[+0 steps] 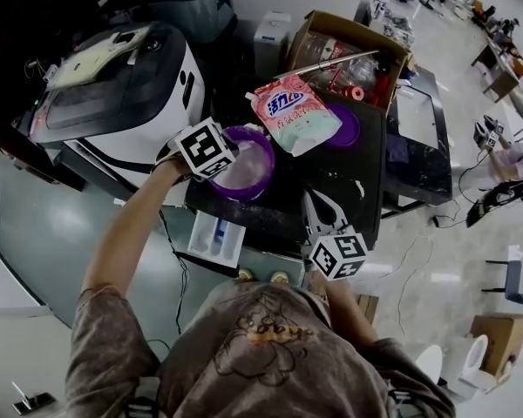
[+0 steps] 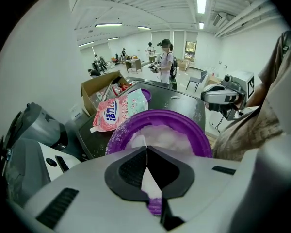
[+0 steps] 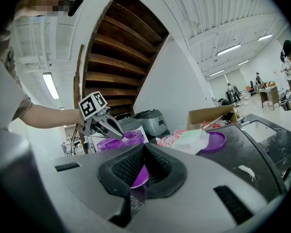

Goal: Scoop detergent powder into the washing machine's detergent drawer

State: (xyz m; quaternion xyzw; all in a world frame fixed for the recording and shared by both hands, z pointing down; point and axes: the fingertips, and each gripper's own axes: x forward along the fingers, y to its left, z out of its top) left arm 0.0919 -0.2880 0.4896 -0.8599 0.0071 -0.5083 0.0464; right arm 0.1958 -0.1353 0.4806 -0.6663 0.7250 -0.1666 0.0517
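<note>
A purple bowl (image 1: 263, 157) of white detergent powder stands on the dark washer top (image 1: 279, 212). My left gripper (image 1: 234, 158) reaches in from the left and is shut on the bowl's near rim (image 2: 184, 124); in the left gripper view its jaws meet on the powder-dusted wall. The pink detergent bag (image 1: 292, 111) lies just behind the bowl. My right gripper (image 1: 314, 200) hovers over the top's front right, shut on a purple scoop (image 3: 138, 176) whose handle is dusted with powder. The white detergent drawer (image 1: 216, 236) stands pulled out below the bowl.
A purple lid (image 1: 347, 127) lies partly under the bag. Behind them is an open cardboard box (image 1: 349, 50) with red items. A white and black machine (image 1: 113, 94) stands to the left. Spilt powder (image 3: 246, 170) streaks the dark top. People stand far off in the room.
</note>
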